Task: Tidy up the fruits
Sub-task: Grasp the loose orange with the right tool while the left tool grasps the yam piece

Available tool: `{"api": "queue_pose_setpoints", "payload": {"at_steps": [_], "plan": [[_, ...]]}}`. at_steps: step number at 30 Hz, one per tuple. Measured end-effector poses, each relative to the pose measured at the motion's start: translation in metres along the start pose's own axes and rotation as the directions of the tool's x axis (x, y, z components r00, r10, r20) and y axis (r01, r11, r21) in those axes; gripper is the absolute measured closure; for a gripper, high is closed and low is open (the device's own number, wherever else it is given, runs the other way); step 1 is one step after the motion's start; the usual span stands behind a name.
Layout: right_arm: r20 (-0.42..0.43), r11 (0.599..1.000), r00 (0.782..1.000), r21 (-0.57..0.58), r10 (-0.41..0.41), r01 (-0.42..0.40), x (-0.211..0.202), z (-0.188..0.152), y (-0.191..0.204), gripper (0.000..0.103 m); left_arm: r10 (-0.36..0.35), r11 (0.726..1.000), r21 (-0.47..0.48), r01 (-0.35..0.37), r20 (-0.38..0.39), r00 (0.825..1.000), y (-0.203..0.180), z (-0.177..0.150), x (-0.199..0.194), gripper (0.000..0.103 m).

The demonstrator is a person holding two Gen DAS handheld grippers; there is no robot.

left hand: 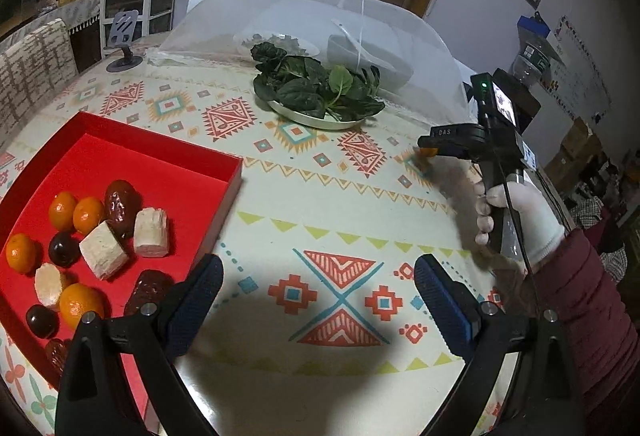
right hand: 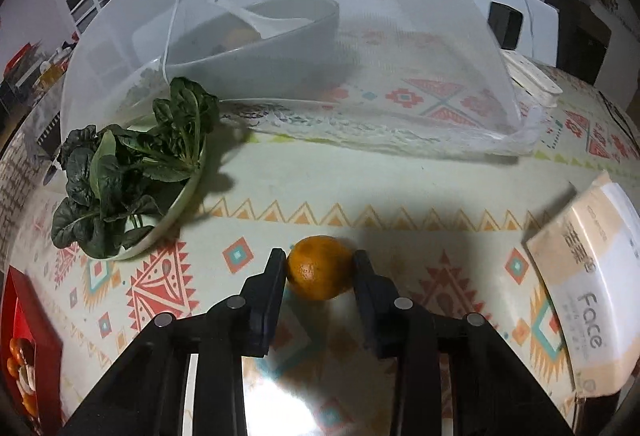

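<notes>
A red tray (left hand: pixel 168 164) at the left holds several small oranges (left hand: pixel 63 209), dark dates (left hand: pixel 121 201) and pale cut chunks (left hand: pixel 151 232). My left gripper (left hand: pixel 320 296) is open and empty over the patterned tablecloth, just right of the tray. My right gripper (right hand: pixel 320 268) is shut on a small orange (right hand: pixel 320 267), held just above the cloth. In the left wrist view the right gripper (left hand: pixel 426 149) shows at the right, orange between its tips. The tray's corner shows in the right wrist view (right hand: pixel 24 300).
A plate of dark leafy greens (left hand: pixel 316 92) stands mid-table, also in the right wrist view (right hand: pixel 128 172). Behind it a mesh food cover (right hand: pixel 320 36) sits over a grey bowl (right hand: pixel 272 32). A tissue pack (right hand: pixel 588 284) lies at the right.
</notes>
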State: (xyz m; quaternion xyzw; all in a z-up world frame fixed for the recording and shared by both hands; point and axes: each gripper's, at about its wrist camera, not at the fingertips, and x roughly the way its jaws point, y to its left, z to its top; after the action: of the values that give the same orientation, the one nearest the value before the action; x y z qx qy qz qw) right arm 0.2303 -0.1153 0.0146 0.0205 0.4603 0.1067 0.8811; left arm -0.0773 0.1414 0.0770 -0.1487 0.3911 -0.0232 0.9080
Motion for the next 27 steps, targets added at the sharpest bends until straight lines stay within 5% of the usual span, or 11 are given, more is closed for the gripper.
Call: {"api": "queue_pose_setpoints", "payload": {"at_steps": [6, 14, 18, 27], "plan": [[0.055, 0.991, 0.993, 0.085, 0.100, -0.104, -0.060, -0.029, -0.034, 0.067, -0.039, 0.999, 0.033, 0.039, -0.007, 0.999, -0.028, -0.001, 0.006, 0.007], [0.165, 0.962, 0.971, 0.187, 0.171, -0.201, -0.141, -0.128, -0.094, 0.067, -0.138, 0.981, 0.121, 0.149, -0.098, 0.986, -0.111, -0.012, 0.060, 0.007], [0.226, 0.955, 0.965, 0.230, 0.132, -0.185, -0.152, -0.160, -0.116, 0.067, -0.156, 0.965, 0.187, 0.183, -0.152, 0.976, -0.158, -0.019, 0.096, 0.029], [0.283, 0.939, 0.945, 0.250, 0.162, -0.236, -0.156, -0.169, -0.138, 0.066, -0.137, 0.958, 0.224, 0.179, -0.193, 0.972, -0.197, -0.019, 0.147, 0.030]]}}
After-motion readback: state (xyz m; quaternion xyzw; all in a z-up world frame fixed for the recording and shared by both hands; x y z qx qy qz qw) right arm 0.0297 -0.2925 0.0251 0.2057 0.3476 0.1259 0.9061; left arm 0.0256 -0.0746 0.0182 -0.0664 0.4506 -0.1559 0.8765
